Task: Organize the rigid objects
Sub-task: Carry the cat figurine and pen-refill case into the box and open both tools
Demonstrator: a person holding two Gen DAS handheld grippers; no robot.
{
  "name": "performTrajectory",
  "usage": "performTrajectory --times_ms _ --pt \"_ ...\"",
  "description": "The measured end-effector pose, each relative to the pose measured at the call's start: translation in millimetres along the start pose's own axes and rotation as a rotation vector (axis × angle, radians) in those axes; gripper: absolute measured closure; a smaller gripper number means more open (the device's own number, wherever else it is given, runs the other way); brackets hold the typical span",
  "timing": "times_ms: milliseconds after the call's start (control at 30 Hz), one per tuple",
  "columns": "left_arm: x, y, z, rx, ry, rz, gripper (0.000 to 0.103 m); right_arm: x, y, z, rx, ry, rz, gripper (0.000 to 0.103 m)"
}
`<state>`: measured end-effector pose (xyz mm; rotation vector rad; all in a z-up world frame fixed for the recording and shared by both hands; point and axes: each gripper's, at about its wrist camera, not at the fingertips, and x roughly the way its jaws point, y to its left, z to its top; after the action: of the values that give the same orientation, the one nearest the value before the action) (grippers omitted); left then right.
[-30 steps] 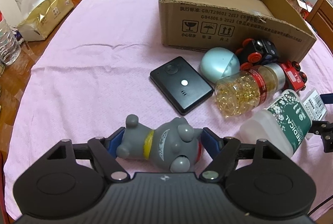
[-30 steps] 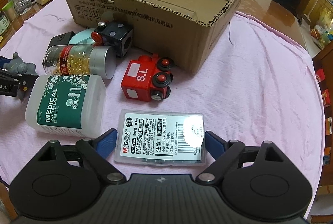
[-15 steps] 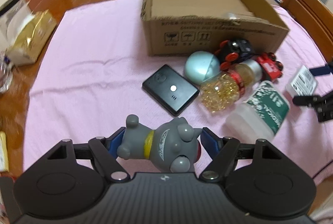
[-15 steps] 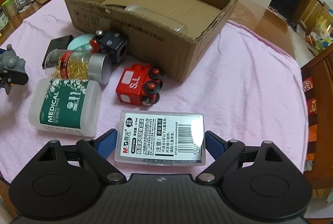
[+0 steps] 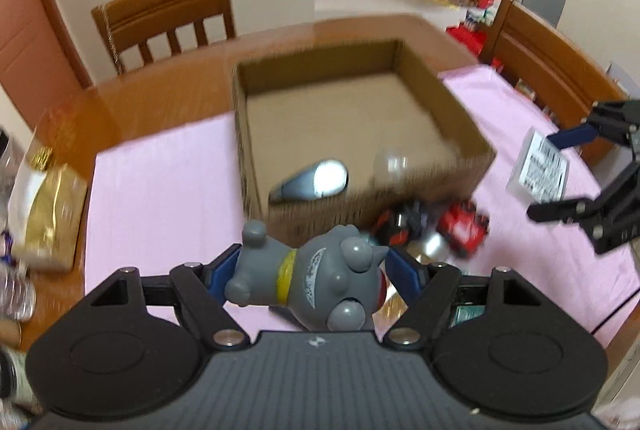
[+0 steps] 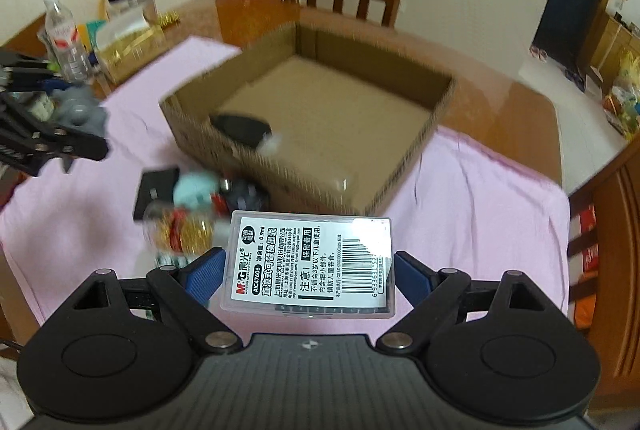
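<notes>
**Both loads sit short of the box, which lies ahead and below**

We have two things in the air. Our left gripper [image 5: 312, 270] is clamped on the grey toy [image 5: 308, 282], which lies crosswise between the blue pads, long axis running pad to pad. Our right gripper [image 6: 308, 272] is clamped on the flat plastic case [image 6: 310, 264], held by its short ends, label up.

The cardboard box [image 5: 472, 126] stands straight ahead of both, open side up, its near wall just past each load. From the left view the toy lines up with the box's near-left corner; from the right view the case sits before the near wall's right half. We judge neither hand clearly nearer.
</notes>
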<state>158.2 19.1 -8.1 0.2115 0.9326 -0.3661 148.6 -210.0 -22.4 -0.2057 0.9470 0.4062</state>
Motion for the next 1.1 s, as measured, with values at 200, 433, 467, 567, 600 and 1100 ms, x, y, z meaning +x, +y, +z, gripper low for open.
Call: performTrajectory --times_ms 200,433,467,567,600,1100 --pt "20 2 47 0.006 -0.067 -0.015 0.027 -5 1 29 -0.015 -0.069 0.004 0.011" --pt "66 9 88 0.001 -0.065 -0.002 0.027 2 -7 51 0.019 -0.096 -0.018 0.011" --pt "73 10 93 -0.002 -0.062 0.001 0.027 2 -9 53 0.023 -0.099 -0.023 0.011" --pt "88 12 105 -0.009 -0.065 0.009 0.027 1 -12 56 0.040 -0.107 -0.035 0.011" --pt "92 12 109 -0.009 -0.072 0.018 0.027 1 -13 56 0.046 -0.111 -0.037 0.011" --pt "72 23 104 -0.032 -0.143 0.048 0.005 9 -16 67 0.070 -0.104 -0.048 0.011"
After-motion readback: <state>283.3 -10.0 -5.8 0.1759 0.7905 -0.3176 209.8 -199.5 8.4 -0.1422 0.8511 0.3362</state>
